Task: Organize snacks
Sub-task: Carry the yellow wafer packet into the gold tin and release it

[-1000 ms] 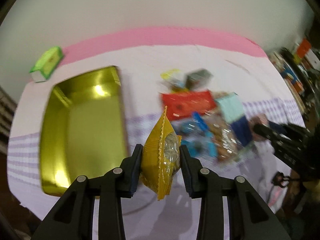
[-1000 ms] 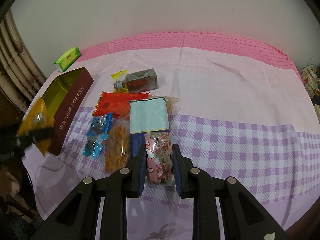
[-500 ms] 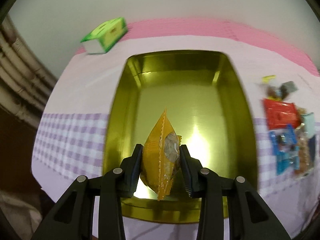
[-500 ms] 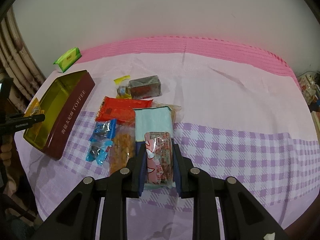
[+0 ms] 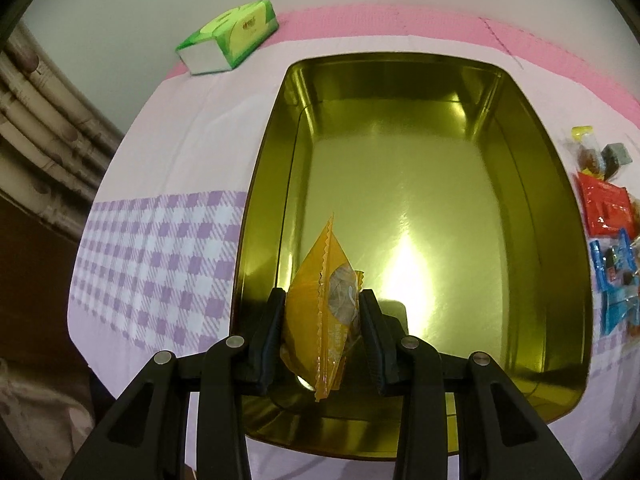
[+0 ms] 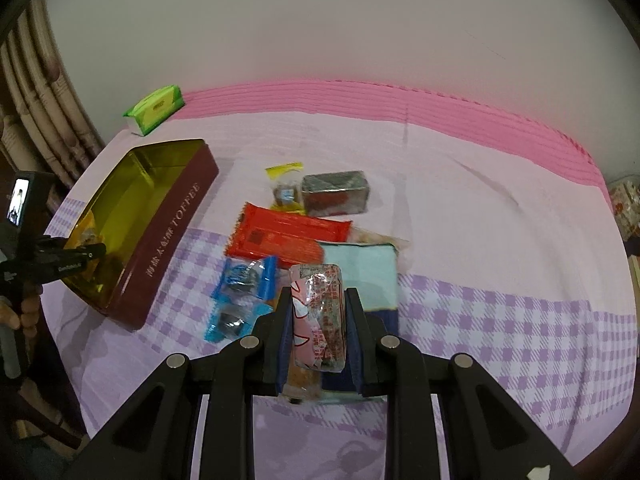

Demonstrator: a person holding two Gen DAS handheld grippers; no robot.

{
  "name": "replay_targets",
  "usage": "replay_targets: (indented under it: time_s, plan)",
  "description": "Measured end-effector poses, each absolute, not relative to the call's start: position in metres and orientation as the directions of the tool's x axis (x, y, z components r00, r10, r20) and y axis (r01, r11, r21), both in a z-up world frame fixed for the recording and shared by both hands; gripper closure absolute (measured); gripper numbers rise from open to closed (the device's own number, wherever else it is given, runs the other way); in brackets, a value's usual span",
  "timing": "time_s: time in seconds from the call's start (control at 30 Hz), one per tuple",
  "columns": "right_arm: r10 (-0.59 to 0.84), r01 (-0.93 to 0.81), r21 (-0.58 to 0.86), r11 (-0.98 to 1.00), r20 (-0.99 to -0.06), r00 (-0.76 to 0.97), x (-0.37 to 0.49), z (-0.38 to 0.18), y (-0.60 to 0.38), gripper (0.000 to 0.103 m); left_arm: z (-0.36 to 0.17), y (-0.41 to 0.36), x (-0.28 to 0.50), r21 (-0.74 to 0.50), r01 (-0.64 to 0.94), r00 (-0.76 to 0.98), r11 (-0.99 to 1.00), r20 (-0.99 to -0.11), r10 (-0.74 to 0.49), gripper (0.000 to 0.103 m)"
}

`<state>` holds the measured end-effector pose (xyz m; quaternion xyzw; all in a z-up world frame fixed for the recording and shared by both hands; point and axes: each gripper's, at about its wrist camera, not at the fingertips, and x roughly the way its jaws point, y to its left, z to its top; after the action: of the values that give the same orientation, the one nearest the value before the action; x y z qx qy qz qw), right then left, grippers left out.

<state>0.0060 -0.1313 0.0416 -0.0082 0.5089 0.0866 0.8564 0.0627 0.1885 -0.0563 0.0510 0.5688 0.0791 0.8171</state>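
Snacks, counted near to far: one pink-and-clear packet (image 6: 318,316) in the right gripper (image 6: 318,332), its jaws closed on the packet's two long sides, held just above the worktop (image 6: 500,248). Under and behind it lie a pale turquoise pouch (image 6: 360,276) with a dark blue lower part, and an orange-brown snack only partly seen beneath the gripper. To the left of these are two blue-wrapped sweets (image 6: 240,300), one nearer, one farther. Behind them is one red flat packet (image 6: 284,234), lying at a slant. Farthest are one small clear bag with a yellow top (image 6: 286,188) and, just right of it, one dark block in clear wrap (image 6: 334,194).

One more snack, a yellow-orange packet (image 5: 320,308) with zigzag edges and a clear window showing pale contents, stands on edge in the left gripper (image 5: 322,320), whose jaws press on its two faces. It hangs over the near left part of the one open tin (image 5: 420,184), gold inside, maroon outside with "TOFFEE" lettered on its side. The tin's gold floor is bare and shiny.

At the far left, by the pink border of the cloth, lies one green tissue pack (image 5: 230,36), well apart from the snacks.
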Motion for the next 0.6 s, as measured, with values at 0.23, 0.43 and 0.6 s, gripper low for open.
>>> replay_targets:
  time_s: [0.23,0.43,0.6]
  plan:
    - [0.175,-0.208,0.085,0.974,-0.87,0.461,0.018,0.045,-0.105,0.081,-0.06,0.185,0.062,0.176,-0.058,0.329,0.983,-0.926,0.186,0.064]
    - [0.224,-0.27,0.106,0.957,-0.862,0.454,0.031,0.049,-0.072,0.081,-0.059,0.19,0.063,0.132,-0.065,0.326,0.989,-0.934,0.146,0.063]
    - [0.277,-0.329,0.131,0.935,-0.848,0.451,0.045,0.049,-0.034,0.081,-0.052,0.199,0.064,0.065,-0.099,0.33,0.993,-0.939,0.094,0.061]
